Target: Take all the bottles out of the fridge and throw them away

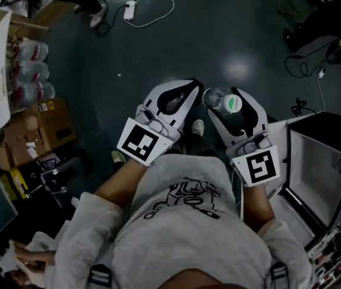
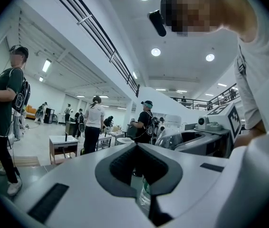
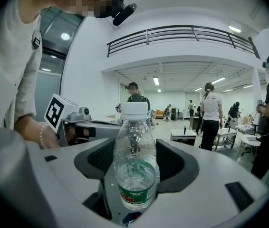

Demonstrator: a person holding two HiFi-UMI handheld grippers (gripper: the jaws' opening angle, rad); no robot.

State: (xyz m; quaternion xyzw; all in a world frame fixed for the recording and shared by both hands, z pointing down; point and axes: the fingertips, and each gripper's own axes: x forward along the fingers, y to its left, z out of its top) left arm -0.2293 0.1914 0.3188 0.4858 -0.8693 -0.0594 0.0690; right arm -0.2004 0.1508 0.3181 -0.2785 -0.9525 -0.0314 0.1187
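Clear water bottle [image 3: 134, 161], white cap, green label: clamped between the jaws of the right gripper [image 1: 227, 104], held over the floor [image 1: 158, 47] just left of the open fridge [image 1: 315, 161]. Left gripper [image 1: 185, 92] just beside it, jaws together, empty.

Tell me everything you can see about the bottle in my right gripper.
The bottle is small, clear plastic, with a white cap and a green label with a red band low on its body. Droplets cling inside. It sits between the dark pads of the right gripper, which grips its body, cap pointing away along the jaws, held in the air over the dark floor.
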